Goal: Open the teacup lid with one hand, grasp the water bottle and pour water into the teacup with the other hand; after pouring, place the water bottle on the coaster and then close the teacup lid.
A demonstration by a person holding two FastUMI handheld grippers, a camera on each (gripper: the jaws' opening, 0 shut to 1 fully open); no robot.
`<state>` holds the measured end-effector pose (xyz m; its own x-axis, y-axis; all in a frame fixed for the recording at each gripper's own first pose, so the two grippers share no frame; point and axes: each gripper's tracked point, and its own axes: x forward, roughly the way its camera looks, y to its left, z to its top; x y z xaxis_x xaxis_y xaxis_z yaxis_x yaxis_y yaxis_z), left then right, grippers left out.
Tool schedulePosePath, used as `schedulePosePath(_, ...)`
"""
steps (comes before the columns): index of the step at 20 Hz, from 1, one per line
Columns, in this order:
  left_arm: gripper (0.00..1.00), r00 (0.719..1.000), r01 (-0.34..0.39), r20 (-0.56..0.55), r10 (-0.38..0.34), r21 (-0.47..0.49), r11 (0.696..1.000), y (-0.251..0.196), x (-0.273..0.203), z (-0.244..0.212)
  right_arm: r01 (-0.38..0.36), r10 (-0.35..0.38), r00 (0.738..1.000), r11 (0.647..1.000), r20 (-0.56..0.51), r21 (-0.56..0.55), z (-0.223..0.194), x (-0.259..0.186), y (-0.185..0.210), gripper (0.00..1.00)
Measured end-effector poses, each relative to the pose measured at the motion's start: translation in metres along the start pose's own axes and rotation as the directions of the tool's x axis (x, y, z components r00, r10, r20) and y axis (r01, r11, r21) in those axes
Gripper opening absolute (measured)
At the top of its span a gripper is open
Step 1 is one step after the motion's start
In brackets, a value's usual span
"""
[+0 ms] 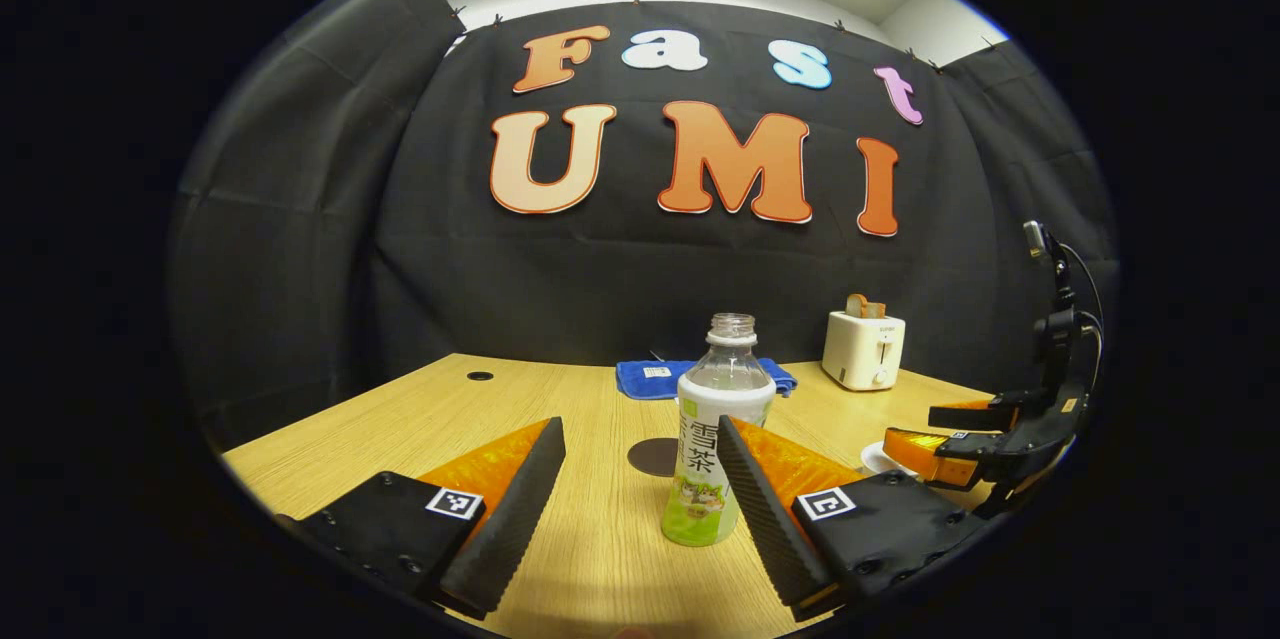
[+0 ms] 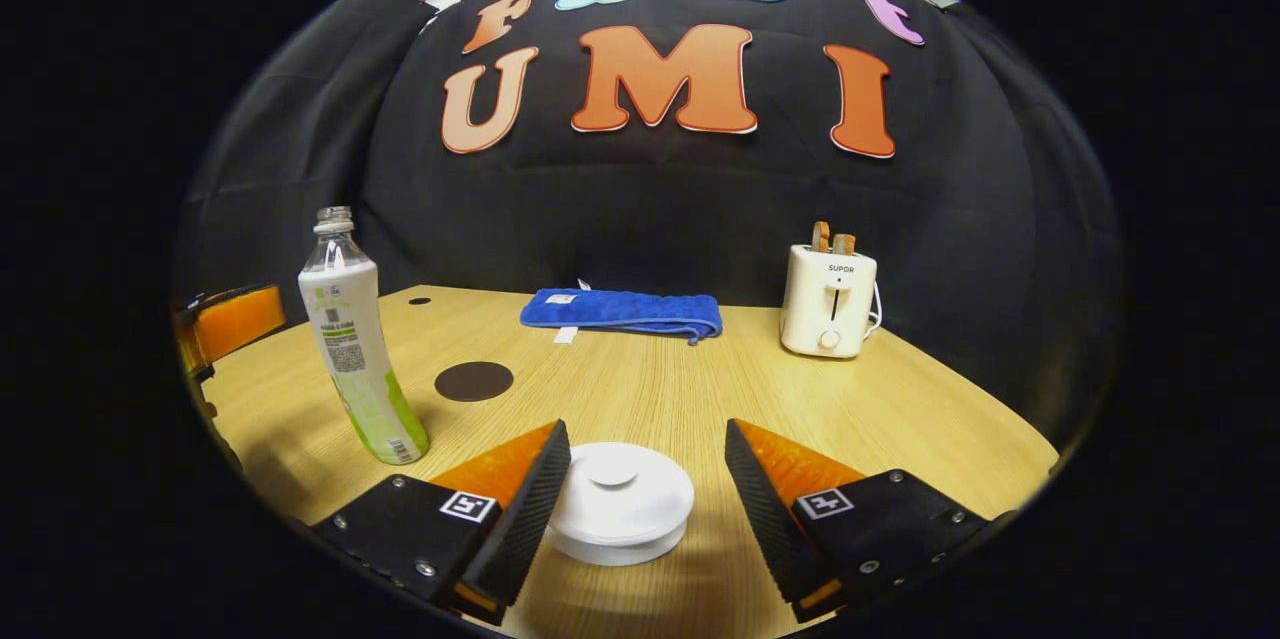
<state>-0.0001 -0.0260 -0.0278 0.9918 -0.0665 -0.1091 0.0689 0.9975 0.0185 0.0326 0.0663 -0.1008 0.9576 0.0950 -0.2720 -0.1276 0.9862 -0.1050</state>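
A: Pale wood grain runs across the counter [image 1: 560,399] in the left gripper view. The left gripper [image 1: 640,479] has its fingers spread wide, and the water bottle [image 1: 712,439] stands upright and uncapped between them, nearer the right finger; I cannot tell whether that finger touches it.

B: And behind the bottle?

A: A dark round coaster [image 1: 652,456] lies just to its left and a little farther. A folded blue towel [image 1: 650,377] lies at the far edge, with a cream toaster [image 1: 863,349] to its right. The right gripper [image 1: 950,439] hangs at the right edge, fingers apart, above the rim of something white.

B: The right gripper view?

A: There the right gripper's [image 2: 645,494] fingers are also wide, with the white teacup lid [image 2: 620,499] sitting closed between them; the left finger is just beside its rim, the right finger clearly apart. The water bottle [image 2: 355,359] stands at near left, the coaster [image 2: 473,381] just right of it and farther. The towel [image 2: 625,312] and the toaster [image 2: 830,299] sit at the far side, and part of the left gripper [image 2: 225,324] shows at the left edge.
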Motion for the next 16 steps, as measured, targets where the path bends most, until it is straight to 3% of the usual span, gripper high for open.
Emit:
schedulePosePath(6,0.98,1.000,0.006,-0.011,-0.006,-0.003,1.000,-0.004,0.003,-0.003,-0.037,0.036,0.999,0.999,-0.019,-0.036,-0.007,0.004,0.014,0.72)
schedulePosePath(7,0.98,1.000,0.004,-0.012,-0.004,-0.005,1.000,-0.004,0.003,-0.004,-0.040,0.039,0.999,0.998,-0.024,-0.045,-0.009,0.004,0.016,0.63)
schedulePosePath(8,0.98,1.000,0.001,-0.012,-0.001,-0.007,1.000,-0.002,0.002,-0.003,-0.042,0.040,0.999,0.998,-0.032,-0.052,-0.010,0.003,0.016,0.65)
schedulePosePath(10,0.98,1.000,-0.004,-0.014,0.004,-0.012,1.000,0.000,0.003,-0.005,-0.043,0.041,0.999,0.998,-0.033,-0.053,-0.010,0.003,0.018,0.59)
schedulePosePath(11,0.98,1.000,-0.007,-0.016,0.006,-0.015,1.000,0.001,0.002,-0.005,-0.042,0.041,0.999,0.998,-0.031,-0.054,-0.010,0.003,0.018,0.50)
schedulePosePath(14,0.98,1.000,-0.012,-0.020,0.012,-0.017,1.000,0.003,0.003,-0.007,-0.042,0.041,0.999,0.997,-0.024,-0.059,-0.007,0.002,0.018,0.44)
schedulePosePath(16,0.98,1.000,-0.010,-0.019,0.010,-0.016,1.000,0.001,0.002,-0.006,-0.044,0.043,0.999,0.997,-0.022,-0.060,-0.007,0.002,0.018,0.31)
